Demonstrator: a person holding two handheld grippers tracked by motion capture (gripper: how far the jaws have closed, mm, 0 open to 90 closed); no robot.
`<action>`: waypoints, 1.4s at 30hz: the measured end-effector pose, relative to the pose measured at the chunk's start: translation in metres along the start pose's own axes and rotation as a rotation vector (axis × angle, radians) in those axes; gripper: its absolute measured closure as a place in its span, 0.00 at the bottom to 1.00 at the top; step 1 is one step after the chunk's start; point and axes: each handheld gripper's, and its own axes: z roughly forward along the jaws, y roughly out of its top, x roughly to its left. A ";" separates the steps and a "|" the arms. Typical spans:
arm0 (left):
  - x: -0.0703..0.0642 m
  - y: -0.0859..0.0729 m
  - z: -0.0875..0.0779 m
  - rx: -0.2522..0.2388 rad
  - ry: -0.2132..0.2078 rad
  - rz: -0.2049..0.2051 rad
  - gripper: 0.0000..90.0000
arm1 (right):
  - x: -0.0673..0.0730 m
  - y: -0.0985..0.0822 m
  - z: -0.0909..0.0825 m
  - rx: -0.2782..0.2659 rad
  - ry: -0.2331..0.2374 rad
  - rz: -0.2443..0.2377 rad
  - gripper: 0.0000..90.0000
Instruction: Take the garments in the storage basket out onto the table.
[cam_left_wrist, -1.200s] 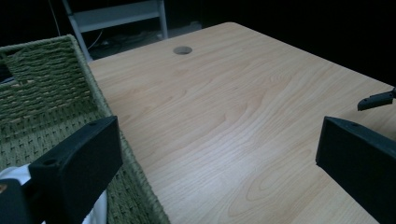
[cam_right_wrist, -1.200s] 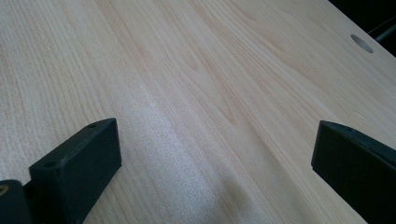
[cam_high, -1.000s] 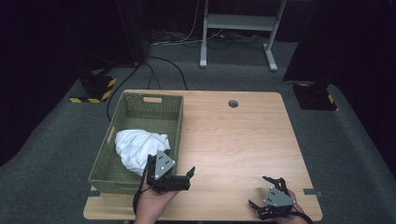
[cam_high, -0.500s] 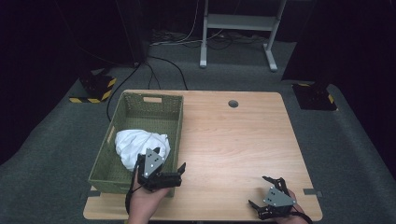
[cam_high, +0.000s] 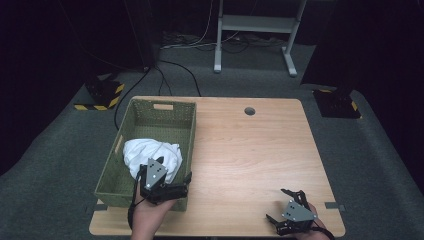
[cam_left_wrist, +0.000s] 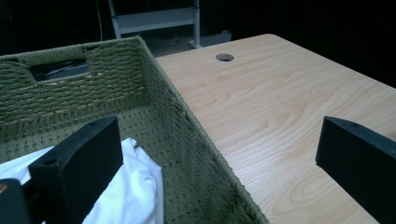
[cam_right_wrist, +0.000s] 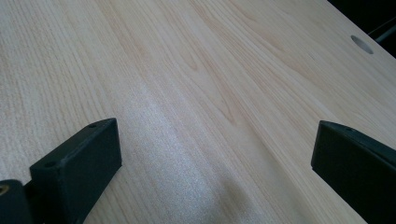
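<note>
- High view: the left gripper is parked over the near right corner of the green woven basket, jaws spread wide with nothing between them. The white cloth sits bunched up in the near half of the basket, right next to that gripper. Looks to me like the step in hand is the reach for the cloth, with the grab not yet made.
- High view again: the right gripper is way off at the near right corner of the wooden table, well apart from the basket. Jaws open there too, holding nothing, so I'd say it's just idling.
- Left gripper view: the jaws straddle the basket's right wall, one jaw over the cloth inside and the other out over bare table. So the next move probably calls for swinging left and dipping down so both jaws get into the basket and around a fold, otherwise it pinches the wall.
- Same view, the cloth itself: plain white, soft and crumpled, with rounded folds, lying low on the basket floor against the wall. Guessing it'll be floppy and drape once lifted.
- Right gripper view: pale wood grain between the two wide-open jaws, plus the cable hole far off.
</note>
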 end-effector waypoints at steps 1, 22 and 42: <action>0.001 0.000 0.000 0.002 -0.002 -0.001 0.01 | 0.000 0.000 0.000 0.000 0.001 0.001 0.01; 0.033 0.019 -0.003 0.031 0.075 0.006 0.01 | 0.000 0.000 0.000 -0.003 0.003 -0.005 0.02; 0.071 0.019 0.032 0.175 0.109 -0.025 0.01 | 0.000 0.000 0.000 -0.004 0.004 -0.006 0.02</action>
